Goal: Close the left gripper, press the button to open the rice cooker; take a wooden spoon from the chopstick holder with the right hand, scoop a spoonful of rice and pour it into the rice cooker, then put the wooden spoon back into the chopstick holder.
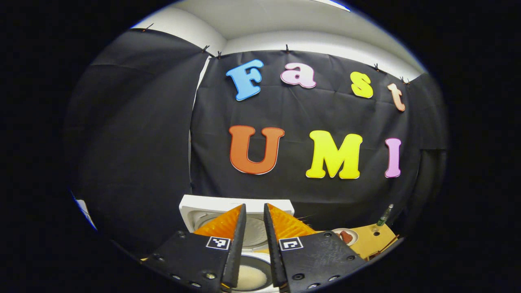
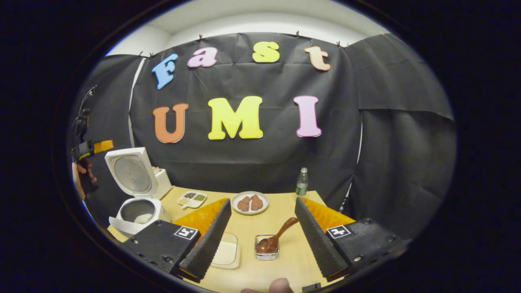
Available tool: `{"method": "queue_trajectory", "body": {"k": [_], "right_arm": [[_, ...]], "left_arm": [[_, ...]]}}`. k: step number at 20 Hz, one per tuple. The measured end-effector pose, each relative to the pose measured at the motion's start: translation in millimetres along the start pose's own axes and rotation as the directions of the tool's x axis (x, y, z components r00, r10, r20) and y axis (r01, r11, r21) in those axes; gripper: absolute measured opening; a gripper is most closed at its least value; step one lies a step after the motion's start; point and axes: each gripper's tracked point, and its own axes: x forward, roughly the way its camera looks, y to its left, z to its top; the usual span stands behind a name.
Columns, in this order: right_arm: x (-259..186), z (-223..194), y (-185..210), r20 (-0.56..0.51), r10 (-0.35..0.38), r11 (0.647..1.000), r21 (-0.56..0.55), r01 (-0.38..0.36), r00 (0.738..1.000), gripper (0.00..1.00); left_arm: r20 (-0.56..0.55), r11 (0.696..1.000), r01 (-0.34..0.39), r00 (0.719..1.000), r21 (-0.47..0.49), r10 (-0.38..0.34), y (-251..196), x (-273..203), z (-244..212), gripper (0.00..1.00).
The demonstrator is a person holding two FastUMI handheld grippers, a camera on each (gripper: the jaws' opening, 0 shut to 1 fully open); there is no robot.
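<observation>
The white rice cooker [image 2: 136,215] stands at the table's left end with its lid [image 2: 132,173] up and a little white rice in the pot. My left gripper [image 1: 255,209] hovers right over the cooker's lid [image 1: 195,205] and pot [image 1: 250,276], its fingers drawn together with only a narrow slit and nothing held. A brown wooden spoon [image 2: 281,232] leans in a small clear holder [image 2: 266,251] on the table. My right gripper [image 2: 263,201] stands open above and just in front of the spoon, touching nothing. A shallow white dish [image 2: 227,252] lies left of the holder, half hidden by a finger.
A plate with brown pieces [image 2: 250,202], a small divided dish [image 2: 192,198] and a green-capped bottle [image 2: 301,182] stand toward the back of the wooden table [image 2: 281,215]. A hand with the other gripper [image 2: 83,156] is at the far left. A fingertip [image 2: 281,285] shows at the bottom edge.
</observation>
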Motion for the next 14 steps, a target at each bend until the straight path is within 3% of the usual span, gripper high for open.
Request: {"method": "queue_trajectory", "body": {"k": [1,2,3,5,14], "right_arm": [[-0.8,-1.8,-0.8,-0.005,0.005,1.0,0.006,-0.005,1.0,0.99],[-1.3,-5.0,-2.7,-0.01,0.009,1.0,0.012,-0.008,1.0,1.0],[-0.9,-6.5,-5.0,-0.015,0.01,1.0,0.018,-0.01,1.0,1.0],[0.3,-9.9,-11.1,-0.02,0.011,1.0,0.028,-0.01,1.0,1.0],[31.3,-55.1,-45.6,-0.117,0.014,0.997,0.083,-0.004,0.993,0.96]], "left_arm": [[0.008,1.0,0.004,1.0,0.006,-0.004,-5.3,-5.4,1.8,0.4],[0.017,1.0,0.011,1.0,0.01,-0.012,-10.2,-10.6,5.5,0.62],[0.021,1.0,0.007,1.0,0.01,-0.007,-13.4,-19.1,6.3,0.67],[0.018,1.0,0.021,1.0,-0.001,-0.021,-24.6,-37.5,5.7,0.96],[-0.043,0.997,0.069,0.997,0.02,-0.068,-85.8,-86.1,-25.9,0.94]]}}
